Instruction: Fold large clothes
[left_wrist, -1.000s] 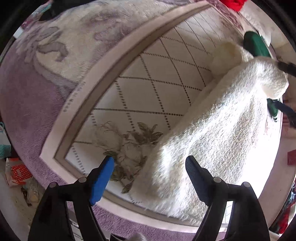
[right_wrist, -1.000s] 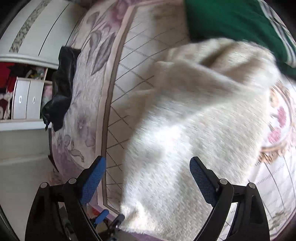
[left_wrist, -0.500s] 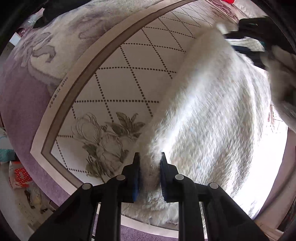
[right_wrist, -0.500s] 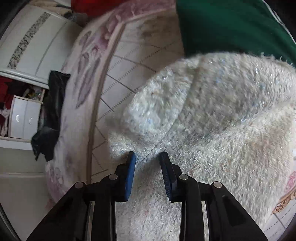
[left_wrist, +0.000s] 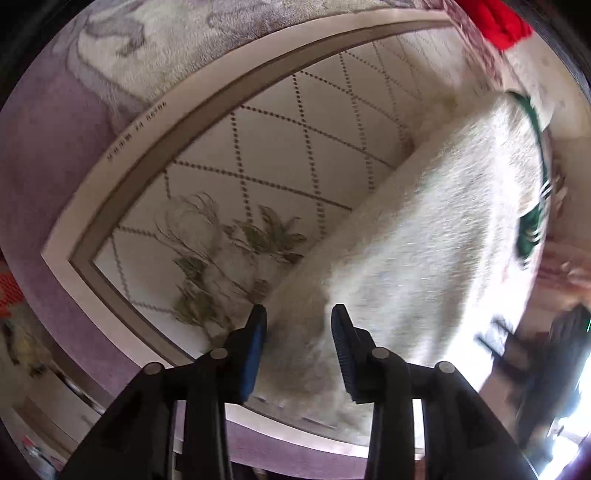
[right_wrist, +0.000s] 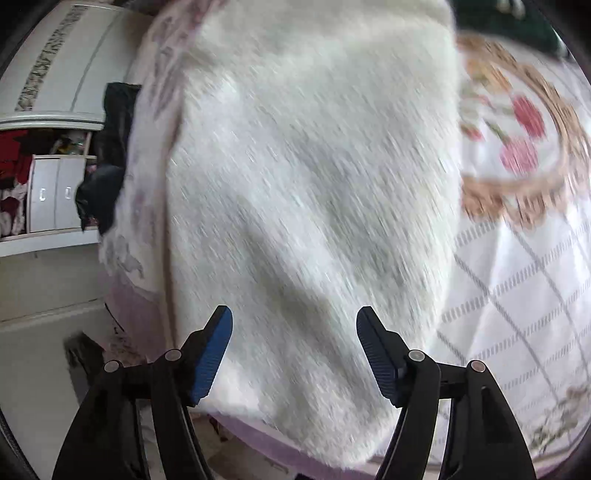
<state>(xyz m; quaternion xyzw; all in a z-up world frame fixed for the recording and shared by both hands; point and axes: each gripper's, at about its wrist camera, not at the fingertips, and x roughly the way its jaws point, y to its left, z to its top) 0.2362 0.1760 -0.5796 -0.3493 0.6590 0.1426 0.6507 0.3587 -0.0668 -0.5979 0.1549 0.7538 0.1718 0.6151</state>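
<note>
While both claws stand with their blue pads apart and nothing between them, the fluffy white garment (left_wrist: 413, 258) lies spread on the patterned bedspread (left_wrist: 295, 155) just beyond the fingertips. Seen from the left wrist, the left gripper (left_wrist: 298, 325) sits at 6 o'clock, its jaws parted by a moderate gap, with the near edge of the garment showing between them but not pinched. From there the white pile runs up toward 2 o'clock as a long band, and a printed flower motif (left_wrist: 229, 258) shows on the bedspread at about 8 o'clock beside it. Farther out, at 3 o'clock, a green cloth (left_wrist: 532, 225) peeks from under the garment's far edge, and a red item (left_wrist: 498, 18) sits at 1 o'clock at the rim.

Seen from the right wrist, the right gripper (right_wrist: 294, 332) is at 6 o'clock with its jaws wide, hovering over the garment (right_wrist: 314, 166), which fills the centre and is blurred. A rose medallion (right_wrist: 524, 140) on the bedspread lies at 3 o'clock. A black cloth (right_wrist: 107, 158) hangs at 9 o'clock, with a white cabinet (right_wrist: 51, 192) beyond it.
</note>
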